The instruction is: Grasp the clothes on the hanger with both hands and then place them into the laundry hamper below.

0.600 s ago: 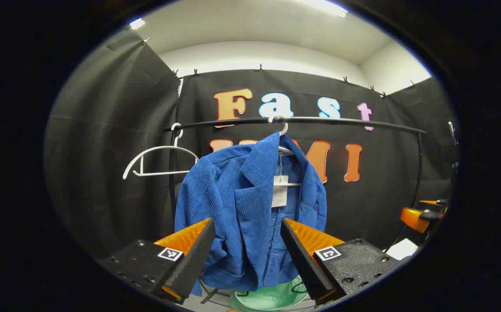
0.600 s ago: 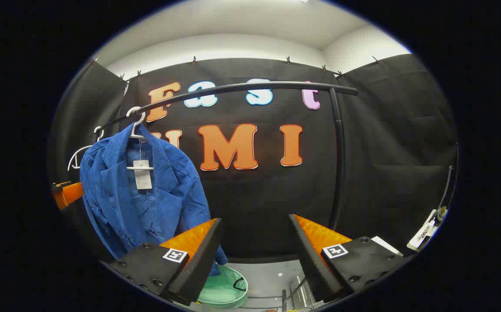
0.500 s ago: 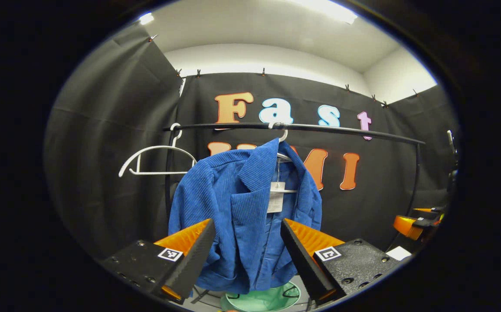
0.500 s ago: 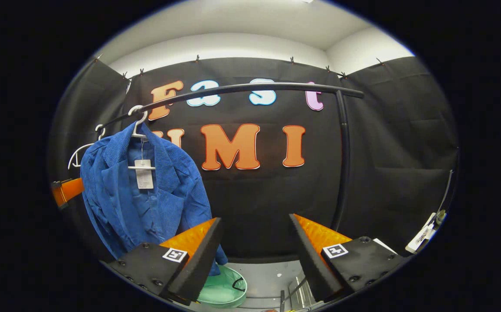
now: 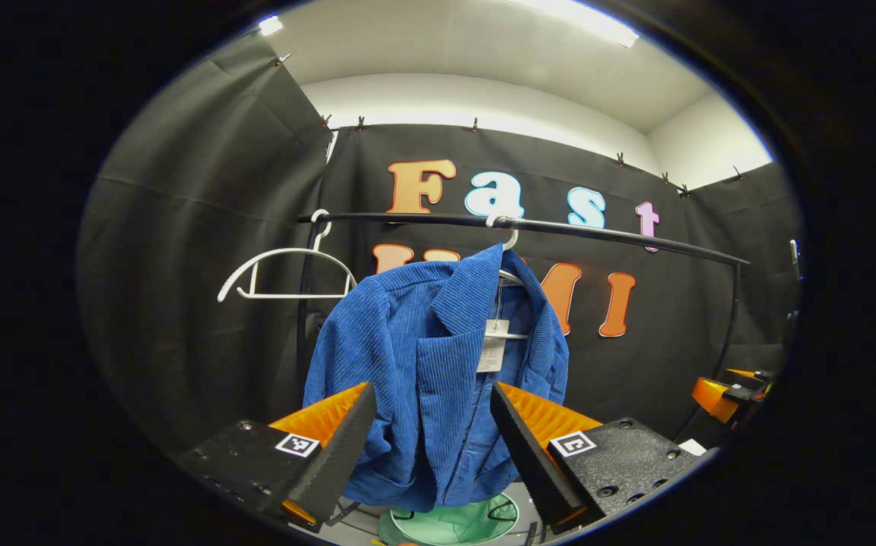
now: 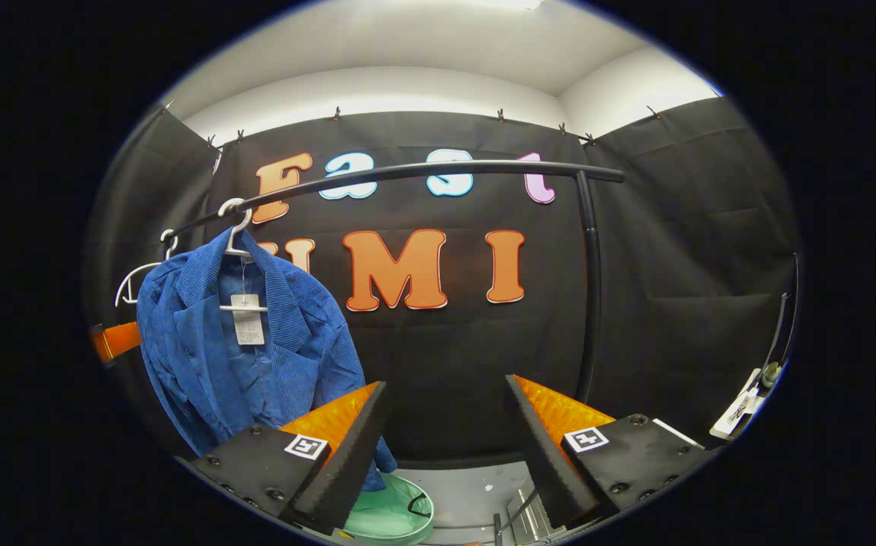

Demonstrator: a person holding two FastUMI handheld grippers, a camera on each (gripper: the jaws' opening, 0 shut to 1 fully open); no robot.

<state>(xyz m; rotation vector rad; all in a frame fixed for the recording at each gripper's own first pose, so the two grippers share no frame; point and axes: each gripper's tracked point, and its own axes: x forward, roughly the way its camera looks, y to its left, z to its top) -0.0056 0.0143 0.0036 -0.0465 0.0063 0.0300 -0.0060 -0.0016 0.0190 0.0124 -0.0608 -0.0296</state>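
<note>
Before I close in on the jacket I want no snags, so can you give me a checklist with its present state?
1. Blue jacket hangs on its hanger: ok.
2. Left gripper jaws open, jacket between them in the left gripper view: ok.
3. Left gripper touching the cloth: cannot tell.
4. Right gripper jaws open: ok.
5. Right gripper aimed at the jacket: not ok, it hangs off to the side.
6. Green hamper below the jacket: ok.

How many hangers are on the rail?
2: an empty white hanger near the rail's left end, and one carrying the blue jacket, its hook mid-rail.
</note>
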